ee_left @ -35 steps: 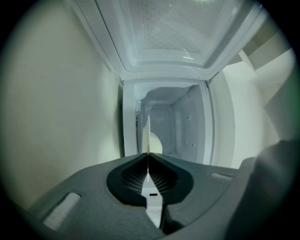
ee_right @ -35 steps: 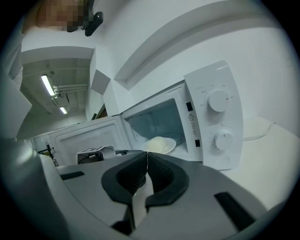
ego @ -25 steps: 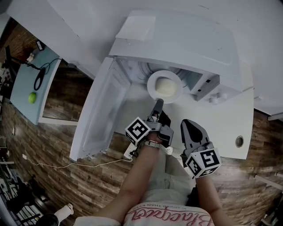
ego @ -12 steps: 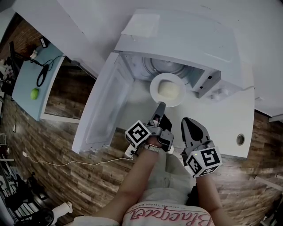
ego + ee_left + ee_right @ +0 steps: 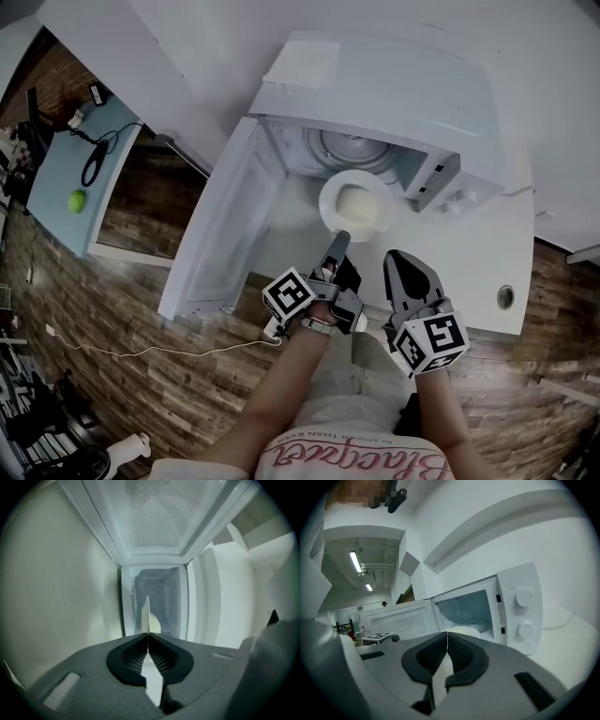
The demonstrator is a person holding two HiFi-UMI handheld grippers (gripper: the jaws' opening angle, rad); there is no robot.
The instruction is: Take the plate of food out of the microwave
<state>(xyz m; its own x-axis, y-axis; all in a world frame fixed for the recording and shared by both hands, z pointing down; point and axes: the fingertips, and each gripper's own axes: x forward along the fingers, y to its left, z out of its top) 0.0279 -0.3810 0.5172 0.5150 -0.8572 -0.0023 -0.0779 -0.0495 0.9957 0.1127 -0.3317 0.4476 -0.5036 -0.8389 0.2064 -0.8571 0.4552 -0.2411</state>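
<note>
Plate [image 5: 327, 200] with pale food mound [image 5: 359, 203]: level at open mouth of microwave [image 5: 403, 94], in front of turntable [image 5: 352, 148]. Left tongs [image 5: 338, 238] clamped on its near rim. Right tongs [image 5: 401, 262] pressed together, empty, just beside left, clear of it. Microwave door [image 5: 220, 234] swung wide to left, off edge of desk [image 5: 469, 272].

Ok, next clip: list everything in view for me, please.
microwave: one, white, on the counter, door open
plate: one, white, at the microwave's opening
food: one mound, pale, on the plate
paper: one, white, atop the microwave
counter: one, white, under the microwave
side table: one, pale blue, far left
ball: one, green, on the side table
left gripper: one, grey, shut on the plate's rim
right gripper: one, grey, shut, empty, beside the left
</note>
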